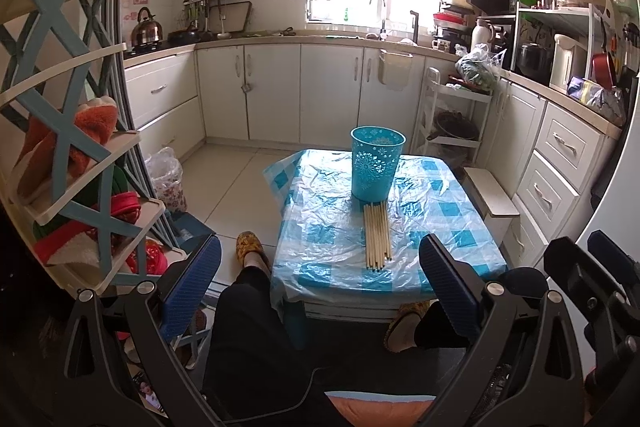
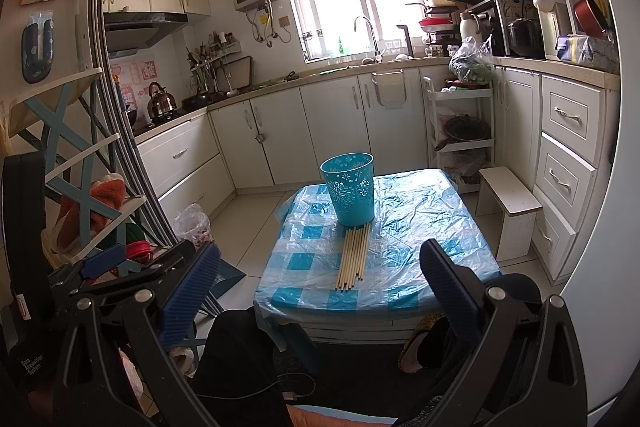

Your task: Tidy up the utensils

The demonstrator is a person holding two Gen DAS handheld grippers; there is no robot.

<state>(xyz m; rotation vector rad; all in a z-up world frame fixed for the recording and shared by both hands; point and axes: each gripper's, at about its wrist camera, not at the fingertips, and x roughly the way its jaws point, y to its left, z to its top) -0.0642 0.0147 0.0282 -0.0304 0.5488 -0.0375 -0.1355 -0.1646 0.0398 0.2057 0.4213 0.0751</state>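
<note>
The teal perforated bin (image 2: 350,191) is standing on the table (image 2: 420,227), its inside hidden from both views. Chopsticks (image 2: 353,256) are lying bundled against its base. Left tool (image 1: 320,291) and right tool (image 2: 320,291) are both hovering wide open, empty.

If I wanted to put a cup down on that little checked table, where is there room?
Both sides are free: the tablecloth is bare right of the chopsticks to the edge by the white stool, and left of them too. The middle is taken by the chopsticks, which reach the foot of the teal basket.
</note>
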